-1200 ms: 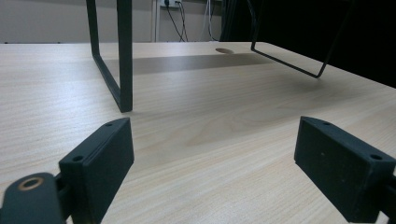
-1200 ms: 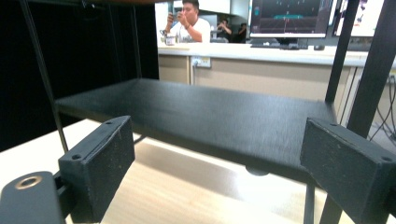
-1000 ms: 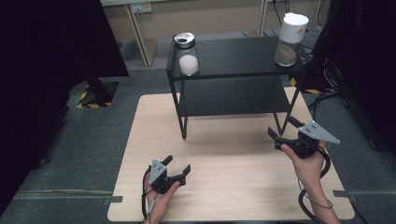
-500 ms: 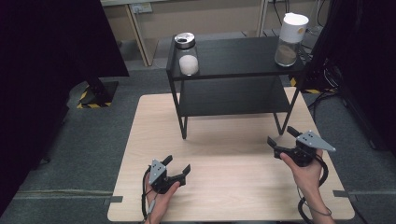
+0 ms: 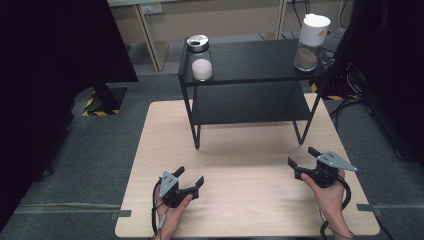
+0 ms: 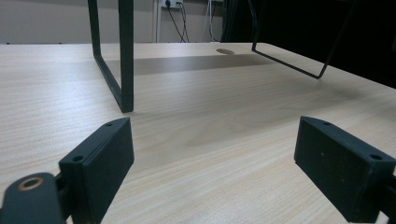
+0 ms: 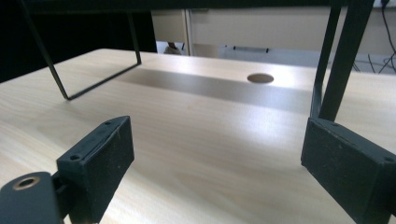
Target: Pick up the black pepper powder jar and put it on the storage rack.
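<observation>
Resting low over the counter point(image 5: 240, 210), both grippers empty: left gripper point(image 5: 189, 183) fingers point(image 6: 100, 158) wide, right gripper point(image 5: 302, 161) fingers point(image 7: 95, 161) wide. Nearest things stand well apart on the black shelf point(image 5: 260, 62) top: glass jar point(image 5: 201, 59) at left corner, white-lidded canister point(image 5: 311, 41) at right. Advice: lift clear of the shelf edge before reaching, approach level, centre fingers on the body.
</observation>
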`<act>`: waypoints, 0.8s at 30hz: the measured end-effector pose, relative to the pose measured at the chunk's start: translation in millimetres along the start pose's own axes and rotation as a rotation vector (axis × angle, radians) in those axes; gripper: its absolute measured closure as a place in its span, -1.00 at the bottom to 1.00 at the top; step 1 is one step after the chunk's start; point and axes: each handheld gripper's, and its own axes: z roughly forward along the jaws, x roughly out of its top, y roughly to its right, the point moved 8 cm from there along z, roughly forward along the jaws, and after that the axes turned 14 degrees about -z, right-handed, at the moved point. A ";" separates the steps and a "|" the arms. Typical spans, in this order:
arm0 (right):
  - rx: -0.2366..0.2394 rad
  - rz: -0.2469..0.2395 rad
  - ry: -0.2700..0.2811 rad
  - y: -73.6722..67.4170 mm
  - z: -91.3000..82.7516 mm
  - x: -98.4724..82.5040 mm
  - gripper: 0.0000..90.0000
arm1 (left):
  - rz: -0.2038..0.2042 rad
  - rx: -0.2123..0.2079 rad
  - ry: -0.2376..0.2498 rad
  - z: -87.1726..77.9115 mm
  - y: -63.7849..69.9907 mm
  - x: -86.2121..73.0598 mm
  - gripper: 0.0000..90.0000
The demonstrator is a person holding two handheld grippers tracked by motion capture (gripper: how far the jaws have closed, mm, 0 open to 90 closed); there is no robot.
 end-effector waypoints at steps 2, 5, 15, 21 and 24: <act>0.003 0.007 -0.010 -0.5 -0.2 -3.9 -0.79 | 0.000 0.000 -0.001 0.1 0.0 0.1 -0.75; 0.007 0.011 -0.018 -1.5 -0.4 -9.1 -0.79 | 0.002 0.001 0.000 0.0 0.2 -0.1 -0.75; -0.006 0.016 -0.020 -4.2 -2.5 -23.4 -0.80 | 0.001 0.002 0.003 -0.2 0.3 -0.3 -0.75; -0.015 0.009 -0.023 -5.0 -3.3 -27.6 -0.80 | 0.001 0.002 0.003 -0.2 0.3 -0.4 -0.75; -0.018 0.001 -0.031 -5.6 -3.1 -29.9 -0.80 | -0.001 0.001 0.003 -0.3 0.0 -0.3 -0.75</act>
